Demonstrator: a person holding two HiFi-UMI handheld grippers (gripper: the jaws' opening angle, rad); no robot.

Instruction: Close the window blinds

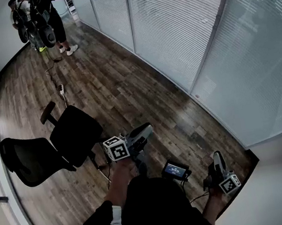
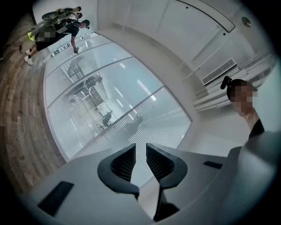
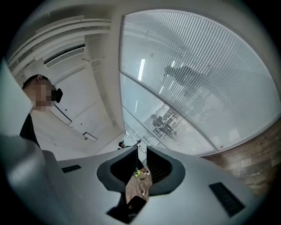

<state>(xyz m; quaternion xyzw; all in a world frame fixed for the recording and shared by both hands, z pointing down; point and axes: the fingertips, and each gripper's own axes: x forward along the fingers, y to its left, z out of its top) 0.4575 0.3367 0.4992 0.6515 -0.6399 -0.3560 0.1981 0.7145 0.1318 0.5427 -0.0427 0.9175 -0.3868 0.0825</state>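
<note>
the blinds (image 1: 160,32) hang down the glass wall that runs along the right of the head view, panel after panel between slim metal posts (image 1: 212,32), and both gripper views look straight at them. they are made of thin level slats, which i judge to be light, springy and easy to kink, so the slats themselves are no place to pinch. a wand, cord or knob at a panel's edge would be the thing to take, but none can be made out here. whether the slats sit behind the glass or in front of it i cannot tell. the left gripper (image 2: 140,148) has its fingers drawn close together with only a narrow slit between them and nothing in it. the right gripper (image 3: 141,153) is the same, pressed nearly together and empty. both are well apart from the wall. a black office chair (image 1: 55,141) stands just to the left of the person on the wooden floor (image 1: 126,85), and a cable (image 1: 58,82) trails further off. neither lies between the person and the nearest panels, so the way looks open. a few people (image 1: 44,18) stand at the far end by the glass. a small lit screen (image 1: 175,170) sits between the two grippers.
</note>
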